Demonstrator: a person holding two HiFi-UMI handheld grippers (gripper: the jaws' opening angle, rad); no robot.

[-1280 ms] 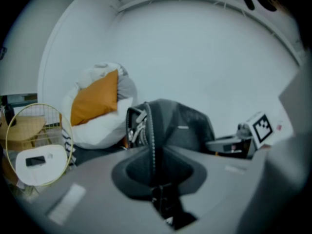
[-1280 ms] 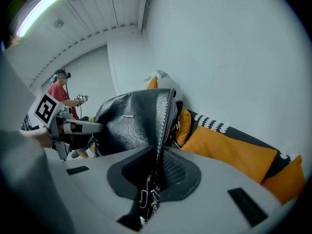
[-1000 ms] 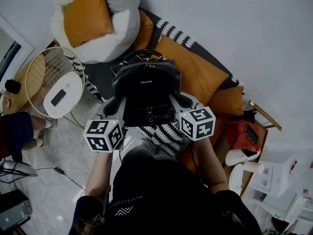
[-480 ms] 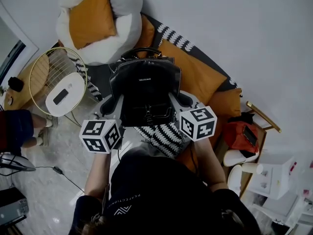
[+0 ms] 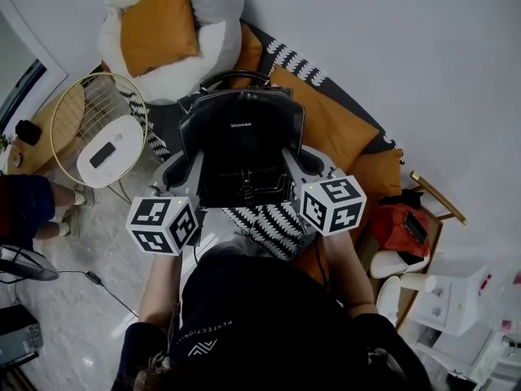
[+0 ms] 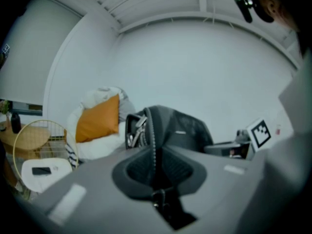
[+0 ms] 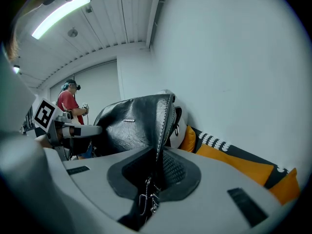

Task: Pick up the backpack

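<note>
Above the sofa [image 5: 326, 125]: backpack [image 5: 242, 149] lower corners hidden | handle far, long axis near-far | left gripper [image 5: 184, 174], right gripper [image 5: 304, 166] clamped on its sides.

Count on inspection:

- Backpack [image 5: 242, 141]: one.
- Grippers: two, the left gripper [image 5: 181, 169] and the right gripper [image 5: 303, 161].
- Marker cubes: two, the left cube [image 5: 163, 222] and the right cube [image 5: 332, 204].
- Orange cushions: four, namely the beanbag cushion [image 5: 159, 23], corner cushion [image 5: 247, 49], long cushion [image 5: 326, 125] and end cushion [image 5: 378, 173].
- White beanbag [image 5: 207, 47]: one.
- Round wire table [image 5: 54, 125]: one.
- Red bag [image 5: 397, 226]: one.
- Bystander in red [image 7: 66, 104]: one.
</note>
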